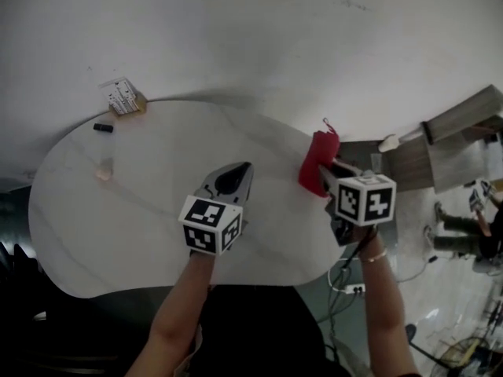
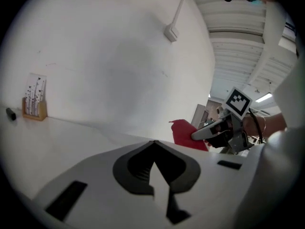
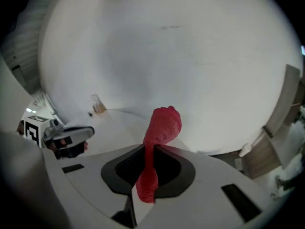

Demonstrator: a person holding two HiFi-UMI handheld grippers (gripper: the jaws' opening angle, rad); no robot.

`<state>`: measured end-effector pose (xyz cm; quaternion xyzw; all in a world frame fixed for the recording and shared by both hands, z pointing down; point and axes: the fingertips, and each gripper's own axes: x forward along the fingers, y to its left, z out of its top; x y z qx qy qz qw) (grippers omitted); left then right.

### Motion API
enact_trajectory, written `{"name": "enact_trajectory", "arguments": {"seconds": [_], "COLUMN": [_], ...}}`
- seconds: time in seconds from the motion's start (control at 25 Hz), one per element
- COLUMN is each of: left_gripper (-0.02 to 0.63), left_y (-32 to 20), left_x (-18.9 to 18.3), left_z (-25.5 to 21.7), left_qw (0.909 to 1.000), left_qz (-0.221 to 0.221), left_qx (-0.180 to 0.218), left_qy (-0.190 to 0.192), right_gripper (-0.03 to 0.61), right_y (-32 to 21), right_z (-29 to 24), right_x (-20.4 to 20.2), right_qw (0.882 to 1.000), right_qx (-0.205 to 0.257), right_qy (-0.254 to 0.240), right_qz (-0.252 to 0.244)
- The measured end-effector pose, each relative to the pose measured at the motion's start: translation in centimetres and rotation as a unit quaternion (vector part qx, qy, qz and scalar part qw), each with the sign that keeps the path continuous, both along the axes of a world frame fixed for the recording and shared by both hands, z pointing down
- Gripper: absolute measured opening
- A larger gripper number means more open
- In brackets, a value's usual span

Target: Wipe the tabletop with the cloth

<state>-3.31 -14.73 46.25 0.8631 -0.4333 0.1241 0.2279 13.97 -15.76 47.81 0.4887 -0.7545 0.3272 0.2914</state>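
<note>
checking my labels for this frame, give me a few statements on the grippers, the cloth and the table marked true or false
1. The right gripper is clamped on the red cloth. True.
2. The left gripper holds a corner of the cloth. False: its jaws are together on nothing.
3. The cloth lies spread flat in the middle of the table. False: it is bunched and sticks out of the right gripper near the table's right edge.
4. A wooden card holder stands at the table's far left, near the wall. True.

cloth [image 1: 318,157]: red, bunched, at right edge | tabletop [image 1: 141,218]: white, rounded
</note>
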Motion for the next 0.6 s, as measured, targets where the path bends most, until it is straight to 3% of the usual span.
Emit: {"name": "enact_trajectory", "arguments": {"seconds": [0.12, 0.32, 0.44, 0.6], "left_gripper": [0.002, 0.002, 0.002, 0.002], "left_y": [-0.2, -0.1, 0.0, -0.9], "left_x": [-3.6, -8.6, -10.2, -10.3], "left_z": [-0.2, 0.2, 0.9, 1.7], "left_qw": [0.9993, 0.9959, 0.9942, 0.9938], "left_qz": [-0.038, -0.089, -0.105, -0.107], "left_qx": [0.003, -0.005, -0.016, -0.021], "left_qy": [-0.006, -0.014, -0.021, -0.023], "right_gripper": [0.046, 0.046, 0.046, 0.046], "right_y": [-1.4, -1.7, -2.1, -3.7], "right_z": [-0.2, 1.9, 3.7, 5.6], "right_x": [-8.5, -19.0, -21.8, -20.4], "right_qw": [0.996, 0.983, 0.979, 0.983], "right_qx": [-0.002, -0.025, -0.041, -0.059], "right_qy": [-0.059, -0.106, -0.116, -0.089], "right_qz": [-0.069, -0.148, -0.161, -0.147]}}
